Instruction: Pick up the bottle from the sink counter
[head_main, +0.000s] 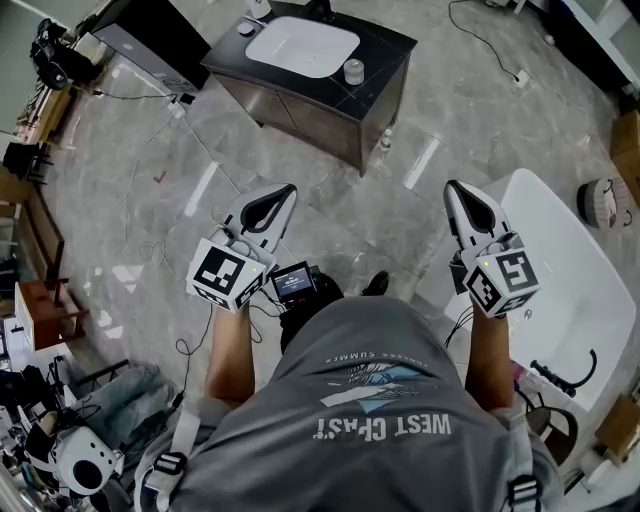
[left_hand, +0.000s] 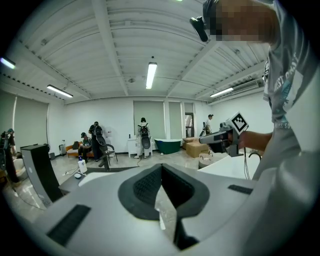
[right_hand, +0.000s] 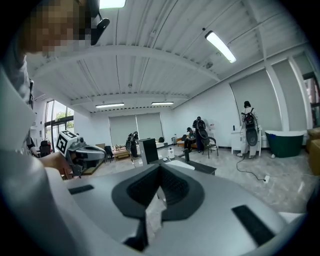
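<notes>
The left claw (head_main: 289, 189) and right claw (head_main: 451, 186) are held clenched, empty, well apart from the bottle (left_hand: 82, 165) near the worktop's (head_main: 385, 48) corner.

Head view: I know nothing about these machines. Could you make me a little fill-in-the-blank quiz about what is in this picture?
1. The basin set in the dark sink counter is ____ in colour.
2. The left gripper and the right gripper are empty, and the jaws of both are ____.
3. The big white fixture on the floor at the person's right is a ____.

Missing words: white; shut; bathtub.
</notes>
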